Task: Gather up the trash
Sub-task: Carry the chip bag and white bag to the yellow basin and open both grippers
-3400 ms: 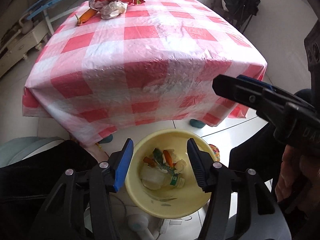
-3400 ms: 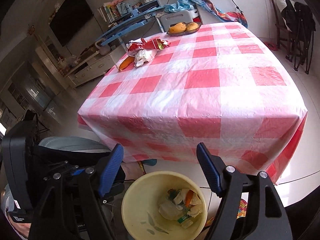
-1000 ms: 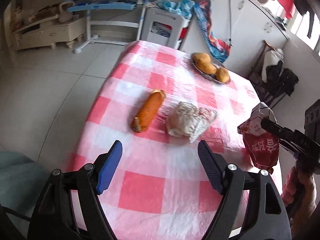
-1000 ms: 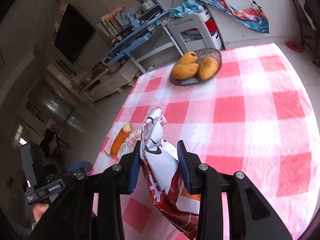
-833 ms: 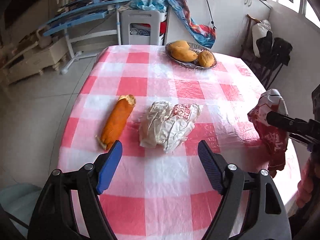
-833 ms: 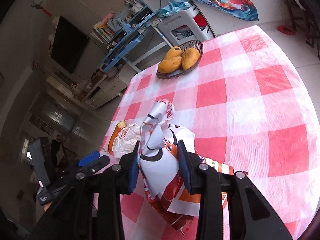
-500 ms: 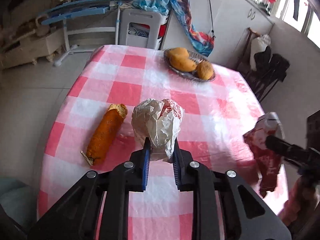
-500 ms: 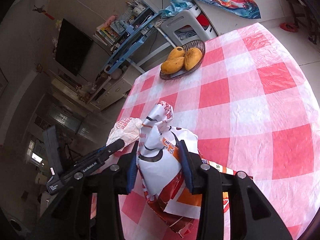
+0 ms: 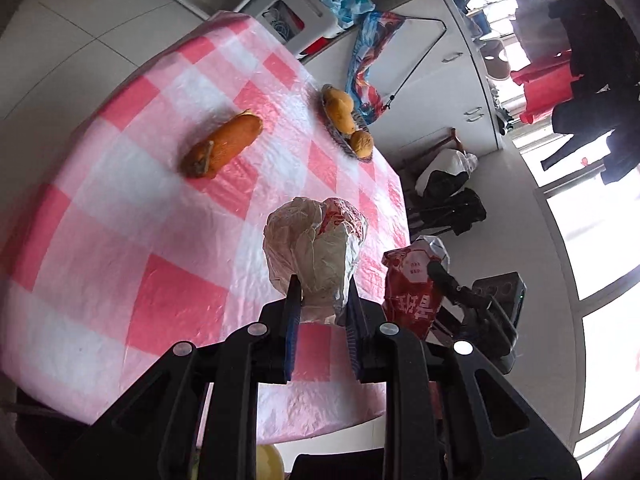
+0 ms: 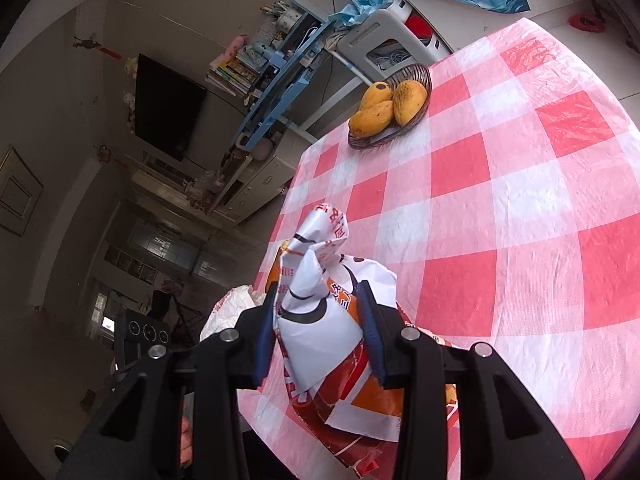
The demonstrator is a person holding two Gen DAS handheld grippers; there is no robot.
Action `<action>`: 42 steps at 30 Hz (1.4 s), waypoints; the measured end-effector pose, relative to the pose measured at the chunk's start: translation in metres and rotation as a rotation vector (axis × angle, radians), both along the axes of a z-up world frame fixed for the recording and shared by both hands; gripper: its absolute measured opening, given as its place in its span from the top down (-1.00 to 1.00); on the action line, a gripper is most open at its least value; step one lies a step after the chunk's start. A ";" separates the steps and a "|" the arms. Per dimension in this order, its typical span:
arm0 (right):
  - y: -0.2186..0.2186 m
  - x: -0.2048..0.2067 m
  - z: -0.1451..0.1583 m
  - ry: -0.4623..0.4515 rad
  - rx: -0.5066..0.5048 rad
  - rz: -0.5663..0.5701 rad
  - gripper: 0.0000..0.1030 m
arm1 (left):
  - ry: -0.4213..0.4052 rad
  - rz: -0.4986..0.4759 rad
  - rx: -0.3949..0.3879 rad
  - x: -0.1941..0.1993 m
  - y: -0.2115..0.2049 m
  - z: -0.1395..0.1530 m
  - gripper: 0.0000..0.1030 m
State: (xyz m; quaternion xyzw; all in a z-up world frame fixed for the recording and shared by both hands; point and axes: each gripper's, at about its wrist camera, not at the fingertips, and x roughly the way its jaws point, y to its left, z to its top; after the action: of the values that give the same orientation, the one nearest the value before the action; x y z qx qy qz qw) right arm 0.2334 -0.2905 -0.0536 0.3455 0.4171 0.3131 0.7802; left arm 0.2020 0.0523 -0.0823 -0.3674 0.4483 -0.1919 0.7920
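A living room with a grey tiled floor, a wall-mounted TV (image 10: 168, 108) and a blue desk (image 10: 280, 80) piled with books surrounds a table (image 9: 100, 240) under a red-and-white checked plastic cloth. At the far end of the table a dark basket (image 10: 416, 76) holds three mangoes (image 10: 390, 106). An orange corn cob (image 9: 222, 146) lies alone on the cloth, well apart from both tools.

The left gripper (image 9: 320, 300) has just closed, and its jaws stand narrow, pinching the lower end of a crumpled white wrapper (image 9: 316, 244) with red print on top; the wad bulges above the fingers (image 9: 291, 304) and is lifted clear of the cloth.

The right gripper (image 10: 318, 320) is clamped on a red, white and orange snack bag (image 10: 320, 320). Its twisted top sticks up between the blue pads (image 10: 265, 336) and the rest hangs below them, over the table's near edge. In the left view the same bag shows its red printed side, just beside the wrapper to the right; in the right view the wrapper peeks out at the bag's left.

Under the table edge, at the bottom of the left view, a sliver of a yellow bin (image 9: 268, 460) shows
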 end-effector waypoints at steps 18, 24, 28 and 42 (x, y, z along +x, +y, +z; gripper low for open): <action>-0.016 -0.006 -0.004 0.001 0.073 -0.047 0.26 | -0.125 -0.042 0.510 -0.013 -0.051 0.015 0.58; -0.014 -0.007 0.002 -0.027 0.276 0.012 0.27 | -0.199 -0.006 0.571 -0.025 -0.056 0.032 0.58; -0.004 -0.008 0.006 -0.032 0.274 0.049 0.26 | -0.215 0.014 0.578 -0.028 -0.054 0.037 0.58; 0.028 -0.021 0.022 -0.070 0.201 0.162 0.26 | -0.265 0.026 0.637 -0.040 -0.063 0.048 0.58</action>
State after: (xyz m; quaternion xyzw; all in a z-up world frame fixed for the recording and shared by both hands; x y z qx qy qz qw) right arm 0.2121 -0.2624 -0.0318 0.3760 0.3827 0.4274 0.7276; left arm 0.1616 -0.0106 -0.0340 -0.0793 0.3742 -0.0782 0.9207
